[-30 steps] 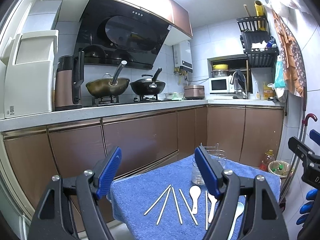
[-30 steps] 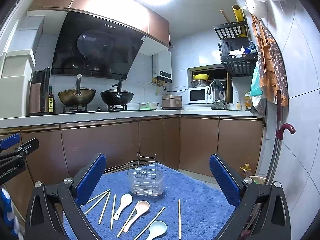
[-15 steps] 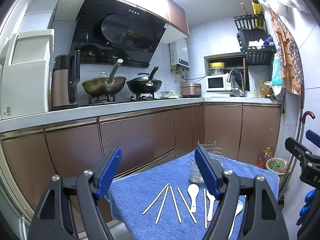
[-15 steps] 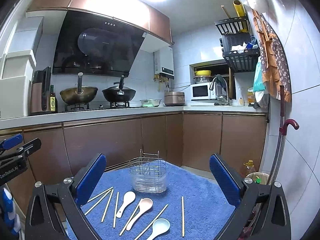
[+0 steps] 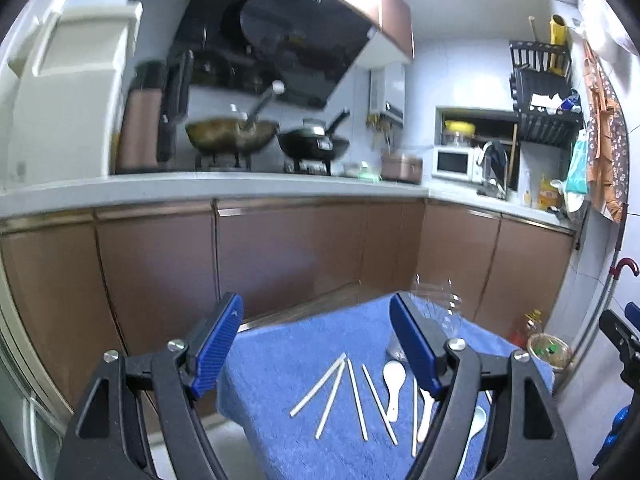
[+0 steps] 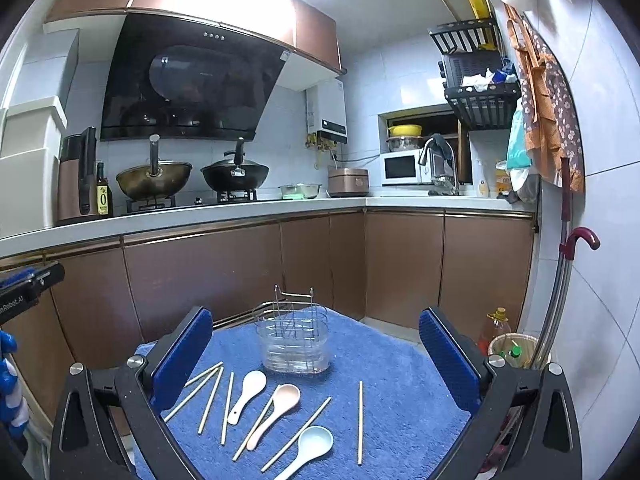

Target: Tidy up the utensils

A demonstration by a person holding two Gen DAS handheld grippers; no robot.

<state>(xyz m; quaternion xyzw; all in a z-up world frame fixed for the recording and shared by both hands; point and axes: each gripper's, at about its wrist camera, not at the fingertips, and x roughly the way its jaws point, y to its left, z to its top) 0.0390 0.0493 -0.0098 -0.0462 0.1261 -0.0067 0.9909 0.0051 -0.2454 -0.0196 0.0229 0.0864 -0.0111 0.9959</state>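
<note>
A blue towel (image 6: 400, 372) covers a small table. On it stands a clear utensil holder with a wire rack (image 6: 294, 342), empty. In front of it lie several pale chopsticks (image 6: 210, 400), a white spoon (image 6: 249, 394), a pink spoon (image 6: 276, 412) and a light blue spoon (image 6: 310, 446). My right gripper (image 6: 320, 356) is open and empty above the towel. My left gripper (image 5: 316, 344) is open and empty, above the towel's left part; chopsticks (image 5: 340, 388) and the white spoon (image 5: 394, 384) show between its fingers.
Brown kitchen cabinets (image 6: 240, 264) with a white counter run behind the table. Two woks (image 6: 236, 174) sit on the stove. A bin with bottles (image 6: 510, 350) and an umbrella (image 6: 576, 240) stand at the right wall.
Both grippers have tilted slightly down and moved closer to the table. The utensils and holder have not moved. Both stay open.
</note>
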